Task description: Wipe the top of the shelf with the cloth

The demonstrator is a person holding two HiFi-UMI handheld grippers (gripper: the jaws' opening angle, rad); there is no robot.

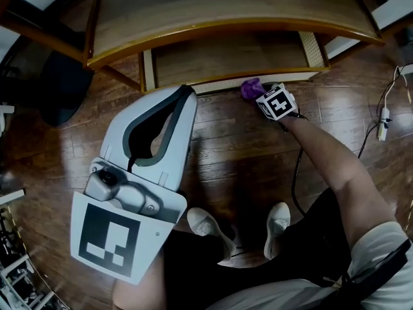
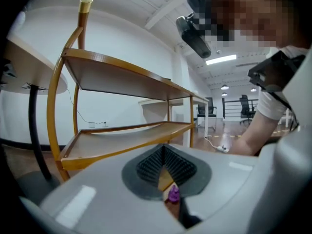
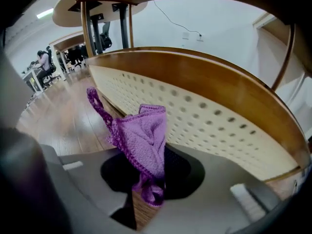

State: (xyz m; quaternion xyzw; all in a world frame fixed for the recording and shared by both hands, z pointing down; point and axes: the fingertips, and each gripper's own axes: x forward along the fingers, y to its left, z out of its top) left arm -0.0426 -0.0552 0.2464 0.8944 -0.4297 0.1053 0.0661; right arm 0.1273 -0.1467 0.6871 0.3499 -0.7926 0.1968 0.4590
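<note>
On my far left sits the left gripper [image 1: 187,94] [image 2: 164,147], one of two. It is held up close to the head camera with its marker cube nearest me and its fingers pointing toward the shelf [image 1: 226,5] [image 2: 126,77] [image 3: 209,111], well clear of it. Its own view shows the ribbed pads meeting at the tips with nothing pinched between them, only a thin slit of floor [image 1: 245,154] behind.

There is one shelf, a curved wooden unit. In the left gripper view I count two boards on it, and the head view looks down on the broad top board with a lower board under it.

Nearer the middle, two white shoes [image 1: 210,228] stand on the wooden floor, toes toward the shelf.

One cloth [image 1: 250,88] [image 3: 144,140] is in play, purple and bunched. It is low down at the front edge of the bottom board, just above the floor and not on the top board. The right gripper [image 1: 261,95] [image 3: 153,152] has it, with the jaws closed on the fabric and a loose tail sticking up beside the cream perforated panel.

The right arm [image 1: 329,160] is bare and stretched forward and down from the lower right corner, nearly straight to the gripper's cube.

At the far right edge, one white power strip [image 1: 383,123] lies on the floor with its cable.
</note>
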